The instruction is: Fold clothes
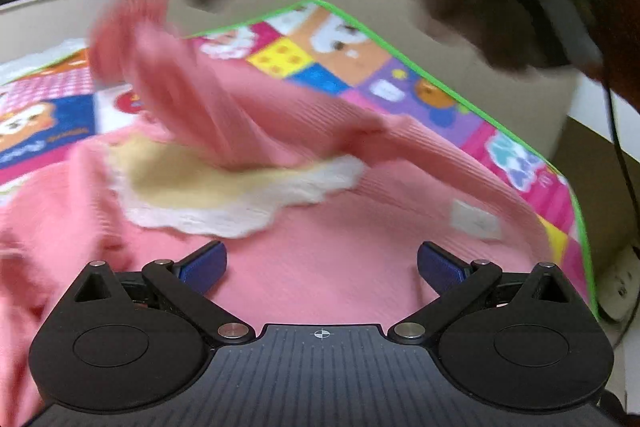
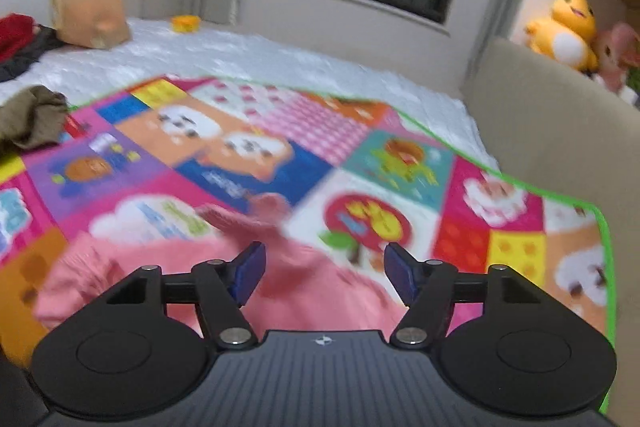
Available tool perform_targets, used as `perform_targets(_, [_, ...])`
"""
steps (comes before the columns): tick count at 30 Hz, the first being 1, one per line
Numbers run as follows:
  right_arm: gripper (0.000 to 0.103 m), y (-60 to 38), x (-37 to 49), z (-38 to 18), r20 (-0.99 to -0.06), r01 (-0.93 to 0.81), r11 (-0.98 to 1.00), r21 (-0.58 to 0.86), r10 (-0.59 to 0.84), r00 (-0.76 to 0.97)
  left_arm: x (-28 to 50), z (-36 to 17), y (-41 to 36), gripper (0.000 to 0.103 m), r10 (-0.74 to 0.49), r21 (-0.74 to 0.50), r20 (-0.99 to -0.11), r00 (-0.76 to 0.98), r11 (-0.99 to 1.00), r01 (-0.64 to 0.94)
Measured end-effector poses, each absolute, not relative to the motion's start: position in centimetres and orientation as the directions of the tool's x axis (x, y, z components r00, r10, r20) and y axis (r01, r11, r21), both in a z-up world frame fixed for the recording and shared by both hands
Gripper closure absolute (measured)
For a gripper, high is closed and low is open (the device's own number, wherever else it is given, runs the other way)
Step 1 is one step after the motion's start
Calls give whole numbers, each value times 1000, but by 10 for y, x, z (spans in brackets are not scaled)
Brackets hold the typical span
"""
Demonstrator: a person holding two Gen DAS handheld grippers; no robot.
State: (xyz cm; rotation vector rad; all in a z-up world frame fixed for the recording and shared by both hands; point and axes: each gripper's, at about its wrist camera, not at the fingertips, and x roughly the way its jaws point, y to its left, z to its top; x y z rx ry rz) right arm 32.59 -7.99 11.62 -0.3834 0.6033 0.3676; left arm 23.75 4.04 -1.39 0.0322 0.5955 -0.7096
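A pink ribbed top with a white scalloped collar lies spread on a colourful cartoon play mat. One pink sleeve is blurred and raised above the collar. My left gripper hovers open just over the garment's chest, nothing between its blue pads. In the right wrist view the pink top lies bunched at the mat's near edge, a sleeve end pointing forward. My right gripper is open above that fabric, holding nothing.
The mat lies on a white bed cover. A brown paper bag, dark and red clothes and an olive garment sit at the left. Plush toys sit beyond a beige padded edge.
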Motion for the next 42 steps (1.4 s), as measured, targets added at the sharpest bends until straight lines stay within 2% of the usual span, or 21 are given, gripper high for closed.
perform_targets(2, [22, -91, 319, 109, -608, -438, 860, -261, 206, 767, 245, -14, 51, 0, -564, -167, -534, 629, 800, 576])
perform_targets(5, [21, -107, 308, 99, -607, -436, 850, -295, 186, 772, 263, -13, 77, 0, -469, -166, -546, 694, 873, 459])
perform_targets(7, [23, -118, 301, 92, -607, -435, 842, -318, 172, 776, 272, -13, 95, 0, -457, -224, -541, 706, 888, 403])
perform_targets(9, [44, -117, 302, 86, -613, -463, 829, -313, 196, 765, 273, -11, 103, 0, -483, -274, -525, 701, 876, 398])
perform_targets(10, [57, -114, 309, 83, -625, -481, 832, -278, 224, 748, 273, -11, 101, 0, -485, -268, -523, 701, 874, 405])
perform_targets(11, [58, -110, 318, 78, -638, -498, 835, -234, 255, 727, 272, -10, 98, 0, -486, -260, -522, 701, 873, 412])
perform_targets(14, [57, -99, 345, 64, -667, -540, 836, -98, 348, 659, 271, -10, 92, 0, -496, -248, -525, 692, 866, 433])
perform_targets(15, [52, -95, 354, 59, -673, -552, 832, -52, 379, 635, 272, -11, 90, 0, -496, -247, -527, 690, 866, 434])
perform_targets(16, [41, -91, 362, 51, -683, -565, 825, -24, 399, 612, 273, -13, 89, 0, -496, -247, -529, 689, 867, 434])
perform_targets(17, [39, -85, 368, 39, -699, -581, 814, -16, 406, 588, 273, -13, 90, 0, -497, -251, -530, 687, 866, 433])
perform_targets(22, [39, -73, 382, 0, -733, -568, 822, -39, 363, 576, 274, -15, 92, 0, -501, -262, -533, 682, 864, 430])
perform_targets(28, [38, -110, 380, 33, -634, -516, 854, 68, 437, 638, 275, -18, 93, 0, -497, -261, -540, 679, 866, 427])
perform_targets(30, [43, -122, 380, 45, -598, -500, 860, 106, 457, 659, 275, -19, 91, 0, -493, -253, -545, 679, 868, 427])
perform_targets(31, [56, -128, 380, 49, -587, -493, 862, 120, 462, 665, 275, -19, 91, 0, -490, -249, -547, 679, 869, 427])
perform_targets(32, [63, -130, 383, 51, -586, -491, 862, 128, 465, 664, 275, -20, 90, 0, -488, -245, -548, 679, 870, 428])
perform_targets(35, [62, -130, 394, 48, -593, -499, 852, 157, 485, 642, 275, -21, 89, 0, -485, -239, -553, 678, 872, 428])
perform_targets(36, [58, -126, 398, 43, -597, -515, 839, 175, 507, 622, 275, -21, 89, 0, -485, -239, -554, 677, 872, 428])
perform_targets(38, [41, -118, 406, 34, -603, -546, 811, 212, 548, 580, 275, -22, 89, 0, -486, -243, -556, 674, 871, 428])
perform_targets(42, [40, -90, 413, 5, -662, -576, 794, 192, 538, 522, 275, -23, 89, 0, -490, -248, -559, 669, 869, 429])
